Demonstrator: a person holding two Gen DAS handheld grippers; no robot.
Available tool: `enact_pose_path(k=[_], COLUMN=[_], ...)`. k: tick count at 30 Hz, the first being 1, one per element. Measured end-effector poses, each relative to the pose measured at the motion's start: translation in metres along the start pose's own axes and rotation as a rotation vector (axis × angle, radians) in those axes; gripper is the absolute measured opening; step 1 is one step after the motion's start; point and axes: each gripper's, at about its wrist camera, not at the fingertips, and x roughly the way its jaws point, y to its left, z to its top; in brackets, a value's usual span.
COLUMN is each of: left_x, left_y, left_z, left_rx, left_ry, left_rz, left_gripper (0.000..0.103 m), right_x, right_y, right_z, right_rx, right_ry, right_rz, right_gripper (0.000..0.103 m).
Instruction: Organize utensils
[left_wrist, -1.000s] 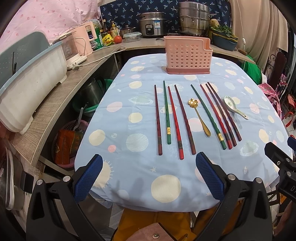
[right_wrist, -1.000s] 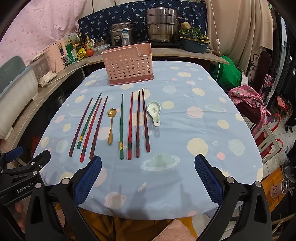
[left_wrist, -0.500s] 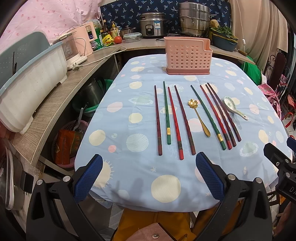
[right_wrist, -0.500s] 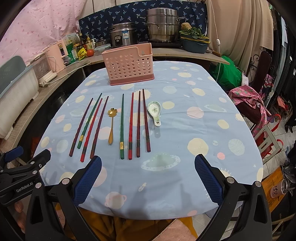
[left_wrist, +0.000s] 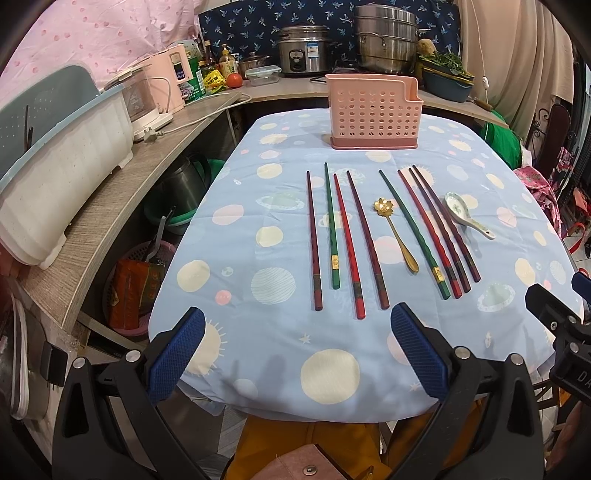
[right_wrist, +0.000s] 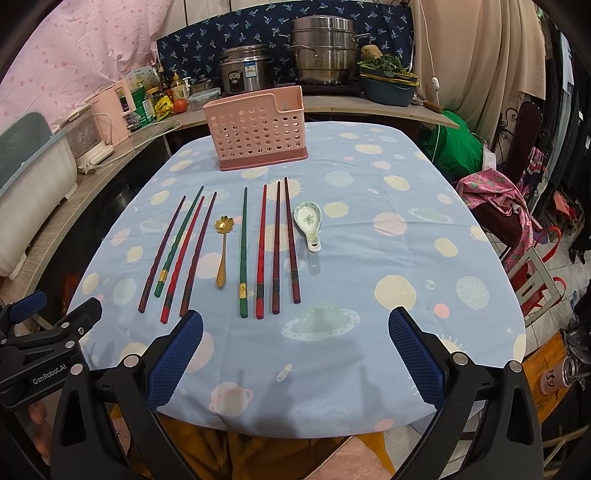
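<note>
Nearest, the left gripper (left_wrist: 297, 349) and right gripper (right_wrist: 295, 349) hang released and empty over the tabletop (right_wrist: 369, 295) edge. Beyond lie eight chopsticks (right_wrist: 243, 254), a gold spoon (right_wrist: 222, 251) and white spoon (right_wrist: 308, 223); farthest stands the pink basket (right_wrist: 258, 133).

Perforated plastic basket (left_wrist: 373, 110), glossy ceramic spoon (left_wrist: 466, 214), shiny metal spoon (left_wrist: 397, 233), matt cloth (left_wrist: 258, 206).
</note>
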Motion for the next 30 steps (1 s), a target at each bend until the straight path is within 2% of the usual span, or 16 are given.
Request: enact_pose_path(k=[30], left_x=[0.0062], left_y=[-0.0079], left_z=[0.0018], left_rx=[-0.018], left_ry=[0.013], left_rz=[-0.005], left_gripper=[0.096], right_x=[0.0010], right_y=[0.0007], right_z=[0.0005], right_rx=[0.008], right_ry=[0.004], right_rz=[0.001], right_gripper=[0.096])
